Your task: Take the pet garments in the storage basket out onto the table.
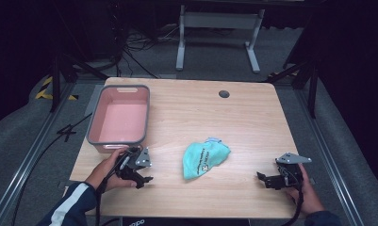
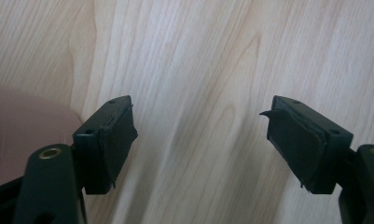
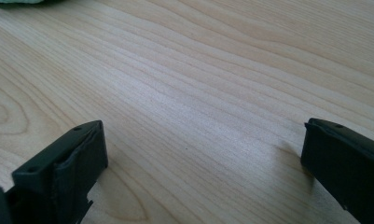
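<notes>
High view: a wooden table (image 1: pixel 252 117) carries a pink bin (image 1: pixel 119 114) with a grey rim at its far left, and a crumpled teal bag (image 1: pixel 204 158) with printed markings near the middle, toward the near edge. The bin looks empty. A dark round hole (image 1: pixel 224 93) sits in the tabletop near the far edge.

The left gripper (image 1: pixel 142 178) rests low over the table just in front of the bin's near wall, held by the left hand (image 1: pixel 110 173), whose sleeve is dark with a white stripe. It points toward the bag but stands apart from it, with bare wood between. The right gripper (image 1: pixel 264 178) sits near the table's right front corner, held by the right hand (image 1: pixel 305 188), and also points inward toward the bag, well apart from it. The bag lies between the two tools, touched by neither.

Left gripper view: the left gripper (image 2: pixel 198 135) has its jaws spread wide, with nothing but wood grain between them. A blurred pink shape, the bin (image 2: pixel 21 126), shows at the left edge.

Right gripper view: the right gripper (image 3: pixel 203 154) likewise has its jaws wide apart over bare wood, holding nothing, its right jaw casting a shadow on the table. A sliver of the teal bag (image 3: pixel 17 2) shows at the top left corner, far ahead of the jaws.
</notes>
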`<state>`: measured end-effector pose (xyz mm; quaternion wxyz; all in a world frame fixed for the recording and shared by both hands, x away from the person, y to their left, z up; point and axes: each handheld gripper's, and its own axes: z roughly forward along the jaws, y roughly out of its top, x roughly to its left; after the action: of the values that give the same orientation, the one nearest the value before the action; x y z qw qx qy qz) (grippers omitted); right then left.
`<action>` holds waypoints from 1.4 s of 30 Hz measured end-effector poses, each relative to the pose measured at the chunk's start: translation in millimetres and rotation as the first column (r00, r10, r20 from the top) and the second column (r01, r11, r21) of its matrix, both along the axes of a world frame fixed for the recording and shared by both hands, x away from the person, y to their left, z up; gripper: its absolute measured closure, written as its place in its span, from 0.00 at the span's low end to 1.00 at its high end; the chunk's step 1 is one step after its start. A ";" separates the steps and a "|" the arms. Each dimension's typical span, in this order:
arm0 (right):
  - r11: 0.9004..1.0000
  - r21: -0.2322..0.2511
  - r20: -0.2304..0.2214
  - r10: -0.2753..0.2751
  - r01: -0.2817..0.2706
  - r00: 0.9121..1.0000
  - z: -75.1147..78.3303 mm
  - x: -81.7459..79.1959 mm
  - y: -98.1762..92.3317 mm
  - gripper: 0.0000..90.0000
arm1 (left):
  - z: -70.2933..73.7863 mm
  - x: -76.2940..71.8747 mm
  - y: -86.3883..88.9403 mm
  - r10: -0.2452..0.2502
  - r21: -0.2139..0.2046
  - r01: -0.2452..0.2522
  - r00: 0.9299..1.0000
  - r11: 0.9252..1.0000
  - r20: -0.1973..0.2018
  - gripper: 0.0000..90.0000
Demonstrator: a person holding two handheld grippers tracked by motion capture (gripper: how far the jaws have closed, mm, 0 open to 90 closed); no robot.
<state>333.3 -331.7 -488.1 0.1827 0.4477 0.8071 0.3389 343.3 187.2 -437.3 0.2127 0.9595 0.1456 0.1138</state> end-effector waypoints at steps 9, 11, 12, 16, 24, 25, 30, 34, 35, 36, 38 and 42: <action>1.000 0.000 0.000 0.000 0.000 1.000 0.0 0.0 0.0 0.01 | -11.4 -6.9 36.0 0.056 -0.016 -0.056 0.998 0.998 0.005 0.25; 1.000 0.000 0.000 0.000 0.000 1.000 0.0 0.0 0.0 0.01 | -13.9 -7.7 44.7 0.067 -0.023 -0.067 0.998 0.998 0.000 0.25; 1.000 0.000 0.000 0.000 0.000 1.000 0.0 0.0 0.0 0.01 | -14.9 -8.4 48.7 0.072 -0.028 -0.072 0.997 0.997 -0.009 0.24; 1.000 0.000 0.000 0.000 0.000 1.000 0.0 0.0 0.0 0.01 | -19.4 -11.8 64.4 0.106 -0.058 -0.107 0.994 0.993 -0.018 0.24; 1.000 0.000 0.000 0.000 0.000 1.000 0.0 0.0 0.0 0.01 | -33.0 -20.3 99.5 0.201 -0.217 -0.208 0.978 0.954 -0.057 0.22; 1.000 0.000 0.000 0.000 0.000 1.000 0.0 0.0 0.0 0.01 | -35.3 -21.5 103.6 0.210 -0.240 -0.222 0.975 0.945 -0.075 0.22; 1.000 0.001 0.000 0.000 0.000 1.000 0.0 0.0 0.0 0.01 | -43.0 -27.8 119.8 0.256 -0.314 -0.265 0.964 0.912 -0.070 0.18; 1.000 0.000 -0.001 0.000 0.000 1.000 0.0 0.0 0.0 0.01 | -45.3 -31.5 122.4 0.282 -0.334 -0.285 0.958 0.898 -0.059 0.17; 1.000 0.000 0.000 0.000 0.000 1.000 0.0 0.0 0.0 0.01 | -45.1 -32.1 122.5 0.288 -0.333 -0.290 0.956 0.897 -0.058 0.17; 1.000 0.001 0.000 0.000 0.000 1.000 0.0 0.0 0.0 0.01 | -44.9 -32.4 123.0 0.289 -0.329 -0.290 0.956 0.899 -0.051 0.17; 1.000 0.000 0.000 0.000 0.000 1.000 0.0 0.0 0.0 0.01 | -45.3 -33.3 122.8 0.297 -0.333 -0.298 0.953 0.894 -0.055 0.17; 1.000 0.000 0.000 0.001 -0.001 1.000 0.0 0.0 0.0 0.01 | -45.2 -33.2 122.9 0.298 -0.333 -0.299 0.953 0.894 -0.056 0.17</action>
<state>333.4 -331.7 -488.1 0.1824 0.4475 0.8071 0.3390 310.2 310.1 -482.5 0.3536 0.8752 0.3087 0.1167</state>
